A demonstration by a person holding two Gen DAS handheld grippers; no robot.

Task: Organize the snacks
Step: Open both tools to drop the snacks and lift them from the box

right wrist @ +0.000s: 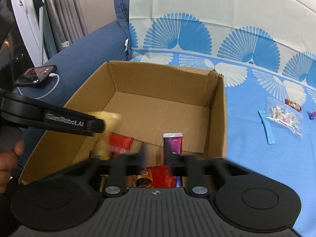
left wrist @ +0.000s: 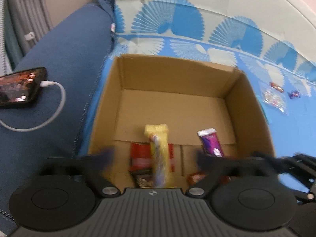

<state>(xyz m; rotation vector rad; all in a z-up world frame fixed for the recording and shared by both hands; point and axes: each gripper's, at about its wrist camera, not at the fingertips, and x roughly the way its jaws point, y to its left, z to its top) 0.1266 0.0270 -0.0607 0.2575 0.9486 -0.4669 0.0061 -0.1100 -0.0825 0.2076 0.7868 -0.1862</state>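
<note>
An open cardboard box (left wrist: 250, 106) stands on a blue patterned sofa cover. Over its near end my left gripper (left wrist: 156, 156) is spread wide, and a yellow snack packet (left wrist: 159, 154) stands loose between the fingers, touched by neither. A red packet (left wrist: 140, 156) lies under it. My right gripper (right wrist: 160, 158) hovers beside it, open, above a purple packet (right wrist: 172, 146) and a red-and-gold wrapper (right wrist: 156, 175) on the box floor. In the right wrist view, the left gripper's finger (right wrist: 92, 125) crosses from the left, with the yellow packet (right wrist: 108, 118) blurred at its tip.
On the cover right of the box lie a clear bag of sweets (right wrist: 284, 118), a blue strip (right wrist: 266, 127) and two small wrapped candies. A phone (left wrist: 19, 86) on a white cable rests on the blue armrest at left. A hand (right wrist: 7, 158) holds the left gripper.
</note>
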